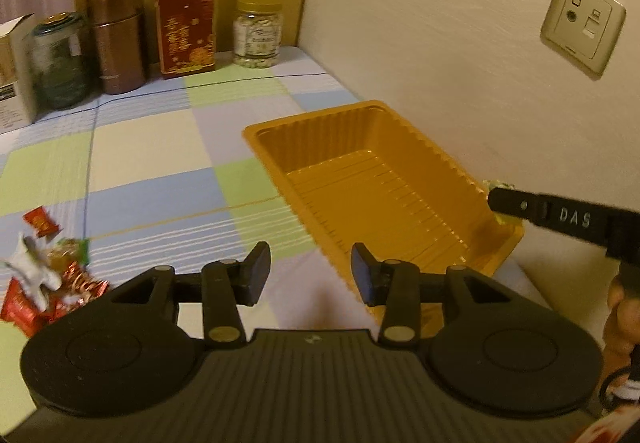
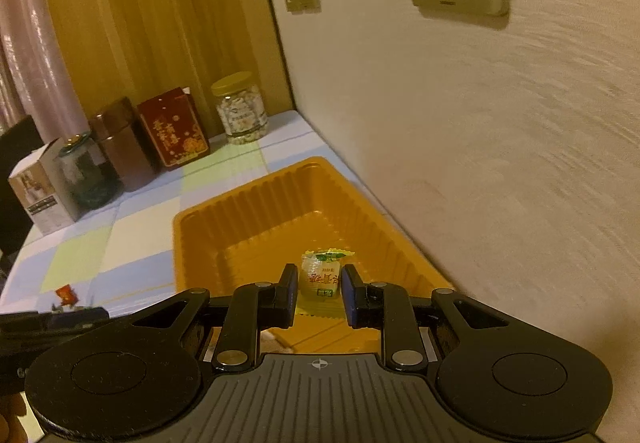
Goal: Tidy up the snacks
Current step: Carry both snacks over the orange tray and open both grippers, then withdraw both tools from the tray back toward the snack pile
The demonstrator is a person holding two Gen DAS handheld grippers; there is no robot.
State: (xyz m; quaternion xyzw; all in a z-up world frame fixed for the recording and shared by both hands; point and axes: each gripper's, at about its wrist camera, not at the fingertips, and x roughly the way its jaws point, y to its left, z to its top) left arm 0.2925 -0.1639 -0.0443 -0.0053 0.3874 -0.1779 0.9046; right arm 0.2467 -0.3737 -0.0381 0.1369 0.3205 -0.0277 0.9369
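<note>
An orange plastic tray (image 1: 424, 147) lies on the checked tablecloth by the wall; it also shows in the right wrist view (image 2: 200, 231). My right gripper (image 2: 319, 293) is over the tray's near end, its jaws shut on a small yellow-green wrapped snack (image 2: 322, 275). In the left wrist view the right gripper's finger (image 1: 516, 203) reaches in from the right over the tray's rim, with the snack (image 1: 498, 187) peeking behind it. My left gripper (image 1: 310, 275) is open and empty, above the cloth beside the tray's near left corner. A pile of wrapped snacks (image 1: 48, 275) lies at the left.
At the back stand a cardboard box (image 1: 14, 71), a glass jar (image 1: 60, 59), a brown canister (image 1: 118, 39), a red box (image 1: 186, 31) and a clear jar with a yellow lid (image 1: 258, 31). The wall with sockets (image 1: 582, 21) runs along the tray's right side.
</note>
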